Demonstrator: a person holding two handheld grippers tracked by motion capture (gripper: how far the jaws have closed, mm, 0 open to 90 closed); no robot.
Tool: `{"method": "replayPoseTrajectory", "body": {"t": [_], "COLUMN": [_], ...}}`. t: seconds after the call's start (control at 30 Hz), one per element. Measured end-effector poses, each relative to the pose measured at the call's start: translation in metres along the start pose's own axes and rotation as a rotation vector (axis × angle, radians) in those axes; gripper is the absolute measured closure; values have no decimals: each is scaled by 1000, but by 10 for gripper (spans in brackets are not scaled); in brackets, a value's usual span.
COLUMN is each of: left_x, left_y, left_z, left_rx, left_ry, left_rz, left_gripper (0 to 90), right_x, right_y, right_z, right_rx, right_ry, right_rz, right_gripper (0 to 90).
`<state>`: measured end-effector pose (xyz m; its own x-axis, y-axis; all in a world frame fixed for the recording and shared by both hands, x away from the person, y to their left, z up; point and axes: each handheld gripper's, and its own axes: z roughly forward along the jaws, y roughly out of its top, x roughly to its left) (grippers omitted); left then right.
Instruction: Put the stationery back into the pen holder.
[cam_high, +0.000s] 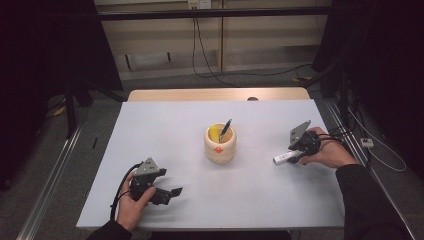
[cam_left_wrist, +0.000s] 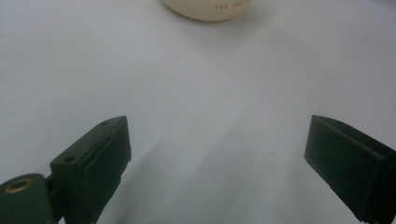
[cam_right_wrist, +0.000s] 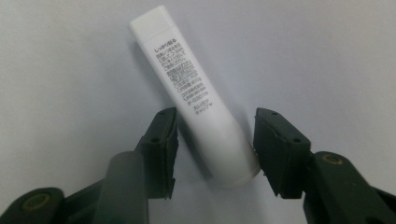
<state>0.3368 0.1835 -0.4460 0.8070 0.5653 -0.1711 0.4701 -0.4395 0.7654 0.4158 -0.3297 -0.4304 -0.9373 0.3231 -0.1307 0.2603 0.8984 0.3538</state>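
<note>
Near edge first: the left gripper (cam_high: 159, 192) sits low by the near-left corner of the desk (cam_high: 165, 125), jaws spread wide with bare white surface between them, holding nothing. In its own view the base of the cup (cam_left_wrist: 205, 9) peeks in ahead, well apart from the jaws.

Over toward the right edge, the right gripper (cam_right_wrist: 215, 149) straddles the white tube (cam_right_wrist: 191, 93). Its jaws stand on either side of the tube's rounded end, not quite closed; the right pad looks to be touching, the left shows a sliver of gap. The tube lies flat on the desk, its squared end pointing away toward the middle.

Farther in, at the centre, the cup (cam_high: 220, 144) stands upright with a pen (cam_high: 225, 128) and something yellow (cam_high: 214, 132) inside.

The risk here, I'd say: the hold is right at the tube's tip, and slanted. Squeeze there and the round end may squirt out, or the long free end may droop and swing once lifted.
</note>
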Motion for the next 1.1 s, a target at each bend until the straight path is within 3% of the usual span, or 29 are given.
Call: {"method": "replayPoseTrajectory", "body": {"t": [0.23, 0.57, 0.8, 0.97, 1.1], "left_x": [0, 0, 0, 0, 0], "left_y": [0, 0, 0, 0, 0], "left_z": [0, 0, 0, 0, 1], "left_rx": [0, 1, -2, 0, -1], "left_ry": [4, 2, -1, 0, 0], "left_rz": [0, 3, 2, 3, 3], "left_gripper": [73, 73, 73, 73, 73], "right_x": [-2, 1, 2, 12, 18], "right_y": [-2, -4, -6, -5, -5], "right_z": [0, -2, -6, -5, -11], "right_rx": [-15, -22, -95, -101, -141], "right_ry": [57, 40, 0, -8, -12], "right_rz": [13, 62, 120, 145, 173], "right_gripper": [673, 684, 684, 683, 684]}}
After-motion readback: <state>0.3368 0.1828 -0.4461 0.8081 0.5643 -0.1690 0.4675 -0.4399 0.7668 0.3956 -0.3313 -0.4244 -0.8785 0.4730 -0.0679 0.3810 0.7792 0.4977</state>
